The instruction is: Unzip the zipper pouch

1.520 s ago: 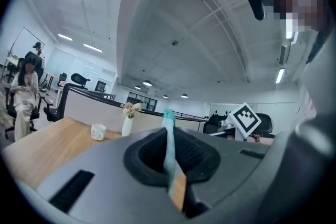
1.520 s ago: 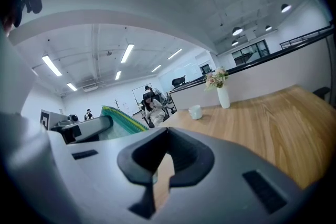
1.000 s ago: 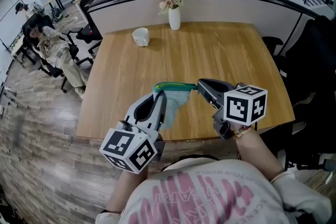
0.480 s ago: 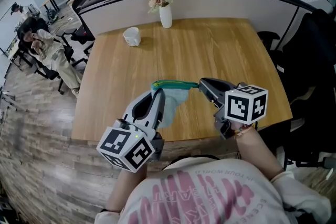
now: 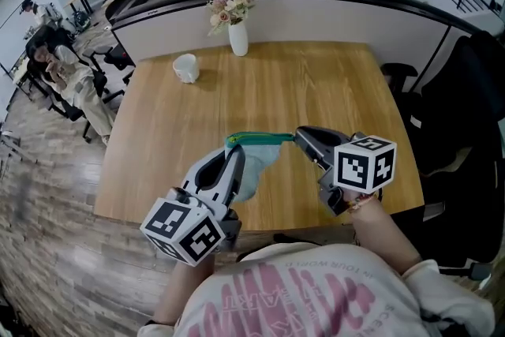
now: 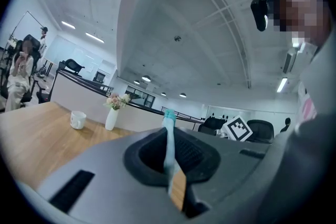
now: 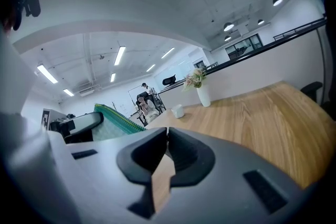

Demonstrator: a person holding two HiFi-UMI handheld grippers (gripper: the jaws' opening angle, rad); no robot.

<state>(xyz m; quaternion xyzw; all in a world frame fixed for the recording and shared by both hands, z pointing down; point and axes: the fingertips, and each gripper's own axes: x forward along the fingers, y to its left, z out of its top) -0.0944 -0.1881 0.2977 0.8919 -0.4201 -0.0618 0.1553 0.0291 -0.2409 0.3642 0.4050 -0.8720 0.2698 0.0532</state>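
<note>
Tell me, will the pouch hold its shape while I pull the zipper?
Probably floppy: the pouch droops below its zipper edge where the left gripper pinches it. It looks thin and flat, so likely light.

Grey left tongs (image 5: pixel 234 153) and right tongs (image 5: pixel 301 136), black-and-white marker cubes (image 5: pixel 186 230), white shirt (image 5: pixel 300 292) with pink lettering

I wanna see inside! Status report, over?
Left gripper shut on pouch. Right gripper at zipper end, jaws all but shut, just easing apart, nothing visible between. Nothing in the way over table.
</note>
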